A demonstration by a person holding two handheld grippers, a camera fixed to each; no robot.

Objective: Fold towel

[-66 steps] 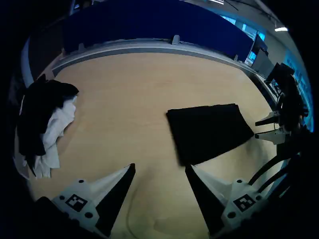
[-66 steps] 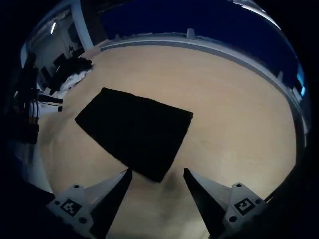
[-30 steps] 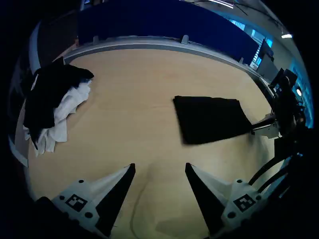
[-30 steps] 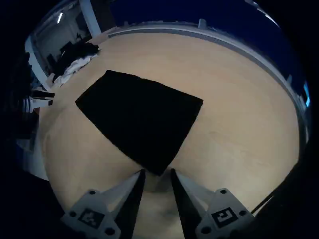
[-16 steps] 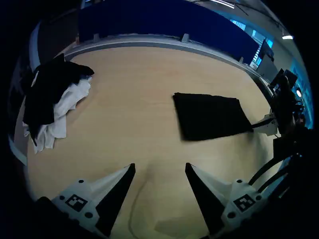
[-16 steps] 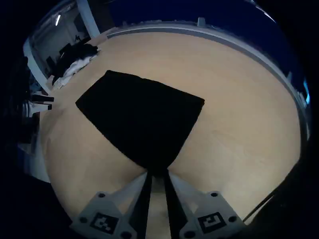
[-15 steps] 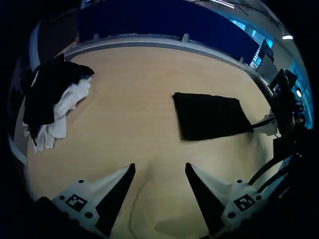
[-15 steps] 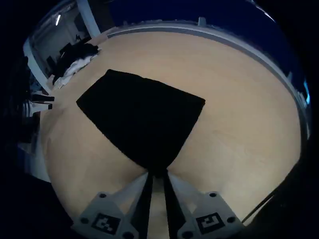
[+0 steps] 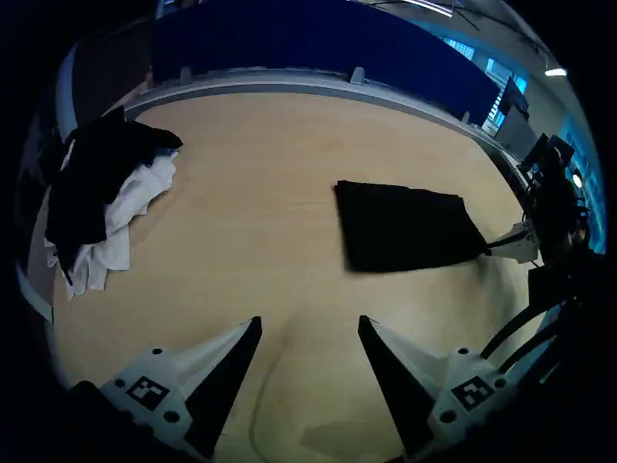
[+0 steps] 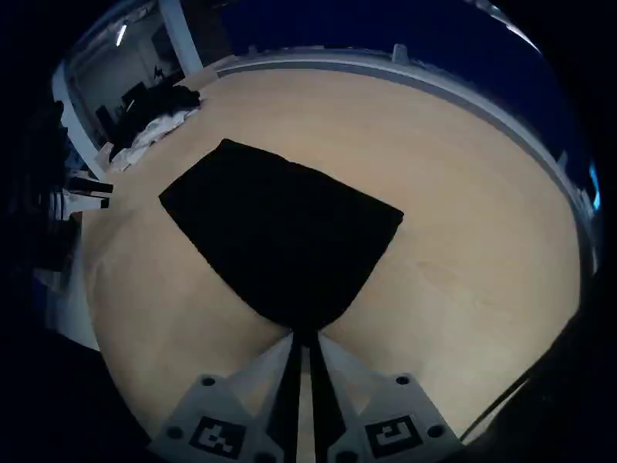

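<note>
Two grippers are mine. My left gripper point(image 9: 308, 319) hangs over the pale wooden table point(image 9: 247, 154) with its jaws spread wide and nothing between them. My right gripper point(image 10: 306, 337) has its jaws drawn almost together, pinching the nearest corner of the black towel point(image 10: 281, 231) at 6 o'clock in the right gripper view. From there the towel lies flat on the table point(image 10: 470, 231) and spreads toward 10 o'clock. In the left gripper view the towel point(image 9: 405, 228) sits at about 2 o'clock, well apart from my open fingers, and my right gripper point(image 9: 510, 245) meets its far corner at 3 o'clock. A heap of black and white cloth point(image 9: 100, 201) lies at 9 o'clock by the table's edge; in the right gripper view that heap point(image 10: 158, 116) is at 10 o'clock. Each finger carries a square tag point(image 9: 148, 391) printed with black-and-white blocks, a pattern rather than letters. A blue partition point(image 9: 308, 38) stands behind the table at 12 o'clock.
</note>
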